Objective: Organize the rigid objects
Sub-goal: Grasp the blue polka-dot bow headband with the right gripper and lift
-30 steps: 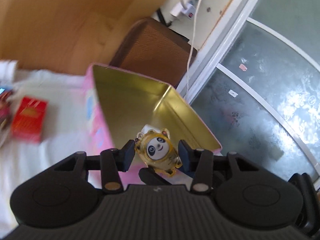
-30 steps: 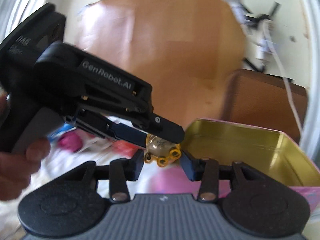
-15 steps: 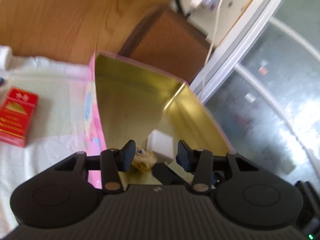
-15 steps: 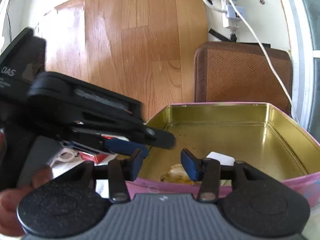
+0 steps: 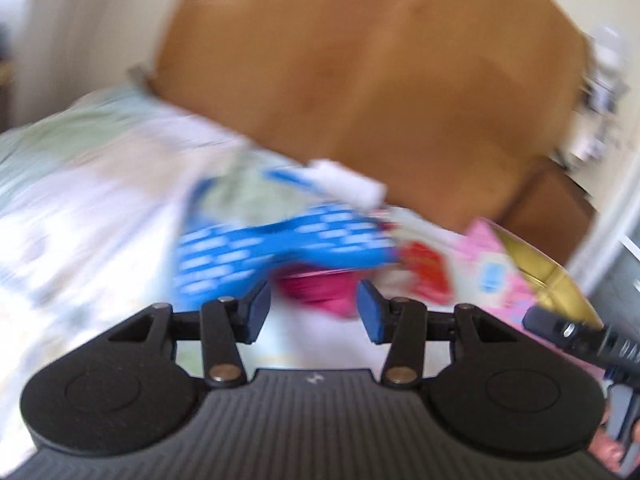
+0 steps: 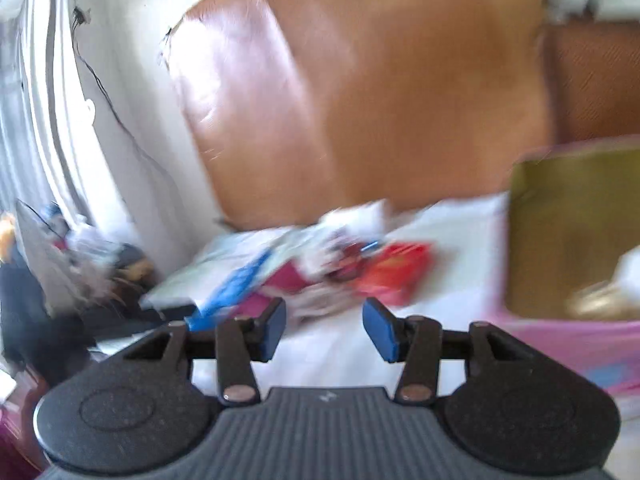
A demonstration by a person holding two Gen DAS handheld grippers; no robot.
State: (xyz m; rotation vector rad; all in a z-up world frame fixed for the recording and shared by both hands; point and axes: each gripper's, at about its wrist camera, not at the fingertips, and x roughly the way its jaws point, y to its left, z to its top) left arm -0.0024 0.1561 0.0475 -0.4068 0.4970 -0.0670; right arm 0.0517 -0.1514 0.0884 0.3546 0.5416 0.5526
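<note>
- While both views are smeared with blur, the left gripper (image 5: 312, 312) reads clearly: jaws apart, nothing between them, no pad contact with anything.
- Right gripper (image 6: 324, 330) is the same: jaws apart and empty, white cloth (image 6: 452, 240) showing through the gap.
- Just ahead of the left gripper lies a magenta object (image 5: 320, 290), shape unreadable; likely the next pick, since the jaws frame it.
- Ahead and slightly left of it is a blue patterned item (image 5: 256, 252); ahead-right a red box (image 5: 426, 272). All loose on the cloth, unsorted.
- Far right of the left gripper sits the pink tin (image 5: 500, 276), gold-lined and open; judging by the task, it is the collection bin.
- From the right gripper, the tin sits ahead-right with something white and something yellowish inside; blur hides what they are.
- Tip of the right gripper pokes into the left view's right edge, beside the tin.
- Beyond everything: wood floor (image 5: 380, 80).
</note>
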